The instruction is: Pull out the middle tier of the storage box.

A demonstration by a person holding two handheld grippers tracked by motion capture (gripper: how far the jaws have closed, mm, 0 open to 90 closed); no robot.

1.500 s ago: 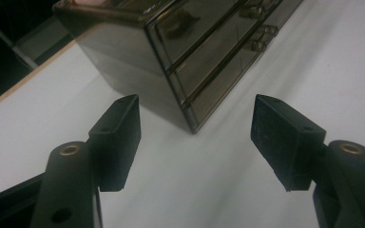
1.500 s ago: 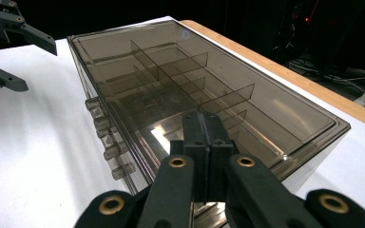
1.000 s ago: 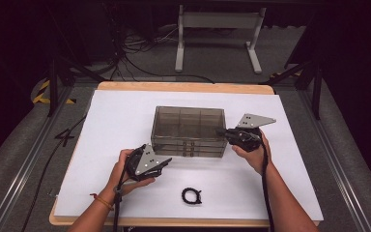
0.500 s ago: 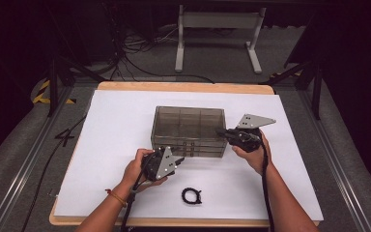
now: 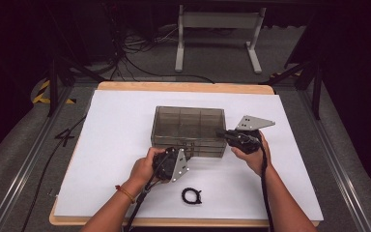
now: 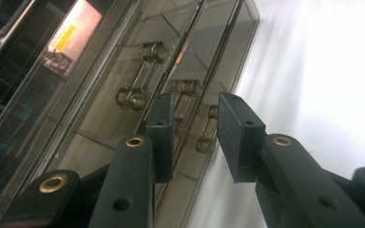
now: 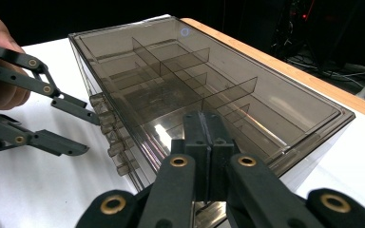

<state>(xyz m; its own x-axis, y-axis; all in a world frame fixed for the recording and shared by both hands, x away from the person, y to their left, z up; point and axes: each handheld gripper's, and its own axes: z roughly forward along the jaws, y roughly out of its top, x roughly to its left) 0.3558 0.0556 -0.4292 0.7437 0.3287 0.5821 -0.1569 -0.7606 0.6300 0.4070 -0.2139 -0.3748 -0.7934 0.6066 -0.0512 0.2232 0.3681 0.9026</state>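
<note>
A smoky see-through drawer box [image 5: 188,124] stands mid-table on the white sheet. My left gripper [image 5: 186,155] is turned on its side at the box's front face. In the left gripper view it [image 6: 197,102] is open, its pads on either side of a small drawer handle [image 6: 186,87] without closing on it. My right gripper [image 5: 222,134] is at the box's front right top corner. Its jaws [image 7: 204,121] are shut with nothing between them and rest on the box lid [image 7: 209,80]. The right gripper view also shows the open left gripper [image 7: 92,135] by the drawer handles [image 7: 105,118].
A small black loop [image 5: 192,195] lies on the sheet near the front edge, between the forearms. The table's wooden rim [image 5: 183,87] runs along the far side. Dark floor with cables and a white stand [image 5: 217,36] lies beyond.
My left gripper has moved right and forward to the box's front, rolling onto its side, its open jaws now around a drawer handle. The right gripper has stayed put.
</note>
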